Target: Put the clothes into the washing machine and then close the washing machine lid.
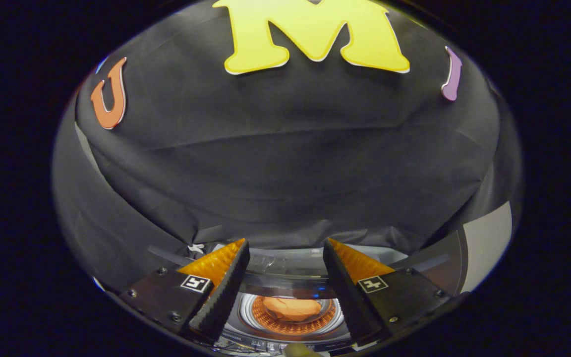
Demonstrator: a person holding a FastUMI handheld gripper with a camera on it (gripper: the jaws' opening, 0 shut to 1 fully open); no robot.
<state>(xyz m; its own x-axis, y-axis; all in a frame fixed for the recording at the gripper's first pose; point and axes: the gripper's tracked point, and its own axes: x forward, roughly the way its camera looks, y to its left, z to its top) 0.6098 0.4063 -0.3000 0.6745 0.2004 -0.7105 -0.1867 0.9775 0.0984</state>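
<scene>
Gripper view: gripper (285, 277) held with fingers wide apart, nothing between them. Below and between the fingers sits the washing machine (290, 332), its round drum opening facing up. An orange garment (291, 308) lies bunched inside the drum, so loading looks done; closing the lid is the step in hand. A clear curved panel, probably the raised lid (285, 267), stands just beyond the drum. Judgement: come over the lid's top edge and press it down toward the drum, keeping fingers off the rim. The booth wall hangs close behind the machine, so room is tight there.
</scene>
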